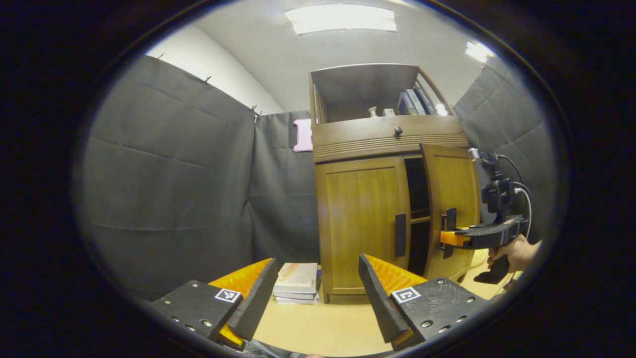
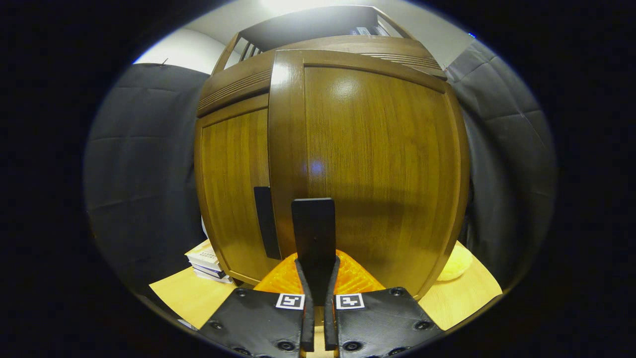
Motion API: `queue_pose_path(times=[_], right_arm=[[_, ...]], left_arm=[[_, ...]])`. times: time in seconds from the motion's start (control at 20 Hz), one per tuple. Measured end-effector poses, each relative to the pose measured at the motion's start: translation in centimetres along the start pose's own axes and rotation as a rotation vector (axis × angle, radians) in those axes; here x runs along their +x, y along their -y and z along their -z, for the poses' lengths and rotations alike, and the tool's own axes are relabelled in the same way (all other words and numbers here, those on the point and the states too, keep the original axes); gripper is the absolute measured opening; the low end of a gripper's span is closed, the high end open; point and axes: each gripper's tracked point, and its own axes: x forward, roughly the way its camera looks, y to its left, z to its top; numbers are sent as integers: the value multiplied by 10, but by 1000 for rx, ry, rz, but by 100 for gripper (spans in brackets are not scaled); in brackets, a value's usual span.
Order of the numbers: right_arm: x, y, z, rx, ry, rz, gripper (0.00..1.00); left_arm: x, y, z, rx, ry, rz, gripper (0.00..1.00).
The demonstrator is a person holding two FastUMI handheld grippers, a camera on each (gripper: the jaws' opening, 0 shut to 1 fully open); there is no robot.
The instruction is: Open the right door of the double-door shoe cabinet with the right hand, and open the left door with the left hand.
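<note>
The right door [image 1: 449, 209] was swung partway out from the shoe cabinet [image 1: 377, 134], dark gap showing between it and the left door [image 1: 360, 223]; so the first half of the job looked underway, not finished. The right tool [image 2: 314, 278] was clamped tight on the right door's handle [image 2: 313, 233], both fingers pressed against that upright dark bar, which rose straight ahead of the tool; in the left gripper view the same tool [image 1: 449, 233] was out to the far right, with a hand [image 1: 514, 251] wrapped on its grip.

The left tool [image 1: 318, 288] was spread wide and held nothing; it hung well short of the cabinet, with the left door dead ahead and closed flush, its handle [image 1: 400, 234] up and slightly right of the tool's fingers. By my read, that whole second half was left to do: travel in, close on that handle, pull.

Below and just beyond the left tool, a stack of books [image 1: 297, 282] lay on the counter [image 1: 318, 328] beside the cabinet's foot; more books [image 1: 415, 102] stood on the open top shelf, and a drawer knob [image 1: 398, 131] sat above the doors.

As for writing: the book spines and covers were too small and blurred to read; no brand was legible on the cabinet; the fingers carried only small square printed markers [image 2: 290, 301], patterns rather than words.
</note>
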Motion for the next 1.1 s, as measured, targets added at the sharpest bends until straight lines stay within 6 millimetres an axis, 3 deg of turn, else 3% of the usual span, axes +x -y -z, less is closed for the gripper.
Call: queue_pose_path(times=[0.05,0.9,0.95,1.1], right_arm=[[0,1,-1,-1,0,0,9],[-2,13,-5,15,16,72,8],[-3,15,-5,17,16,82,12],[-6,22,-5,20,21,108,8]], left_arm=[[-1,1,-1,-2,1,8,92],[0,19,-15,-20,46,179,92],[0,20,-16,-20,47,188,92],[-1,23,-18,-24,55,214,92]])
